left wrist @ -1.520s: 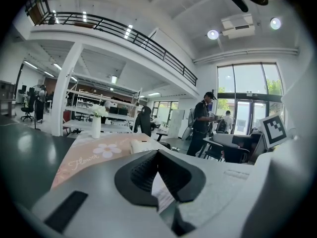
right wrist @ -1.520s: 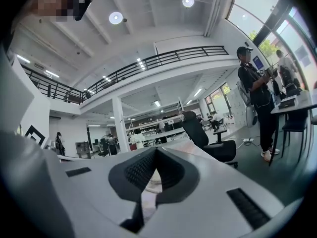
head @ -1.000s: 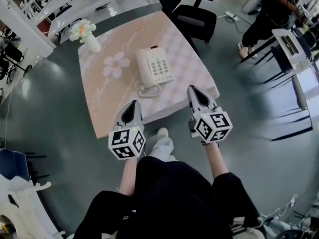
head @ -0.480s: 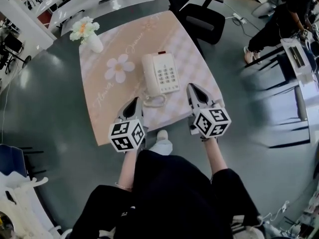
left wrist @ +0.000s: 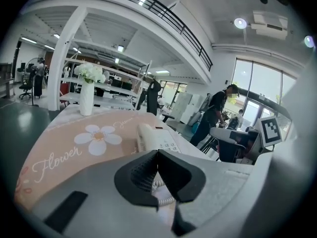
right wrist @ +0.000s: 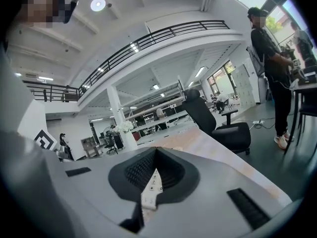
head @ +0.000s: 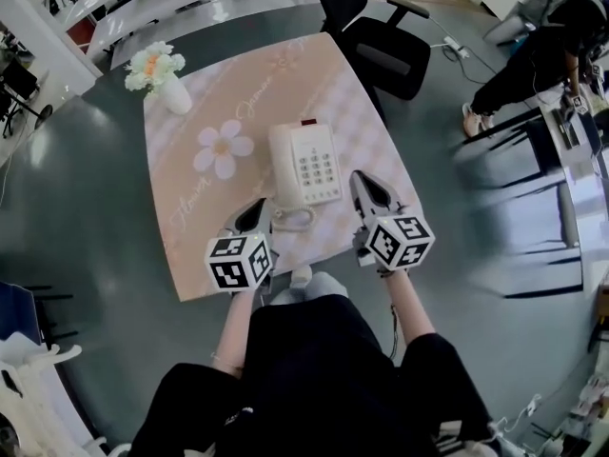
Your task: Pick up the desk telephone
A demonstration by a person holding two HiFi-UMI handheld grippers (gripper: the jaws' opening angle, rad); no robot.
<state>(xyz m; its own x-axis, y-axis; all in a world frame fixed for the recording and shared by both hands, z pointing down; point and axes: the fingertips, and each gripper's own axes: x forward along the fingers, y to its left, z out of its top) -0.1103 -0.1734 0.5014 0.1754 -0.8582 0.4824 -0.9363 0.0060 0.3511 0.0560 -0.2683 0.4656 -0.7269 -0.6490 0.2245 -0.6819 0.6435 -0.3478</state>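
Observation:
A cream desk telephone with its handset on the left and a keypad lies in the middle of a small table under a pink flower-print cloth. Its coiled cord loops at the near end. My left gripper is shut and empty, its tip just left of the cord loop. My right gripper is also shut and empty, close beside the phone's near right corner. In the left gripper view the telephone sits just past the closed jaws. The right gripper view shows only a strip of the keypad through the jaw gap.
A white vase of flowers stands at the table's far left corner. A black office chair sits behind the table. A person works at a desk to the right. My legs and shoe are at the near table edge.
Both grippers have moved forward and lower toward the telephone, from the near table edge to either side of its near end. Both stayed shut.

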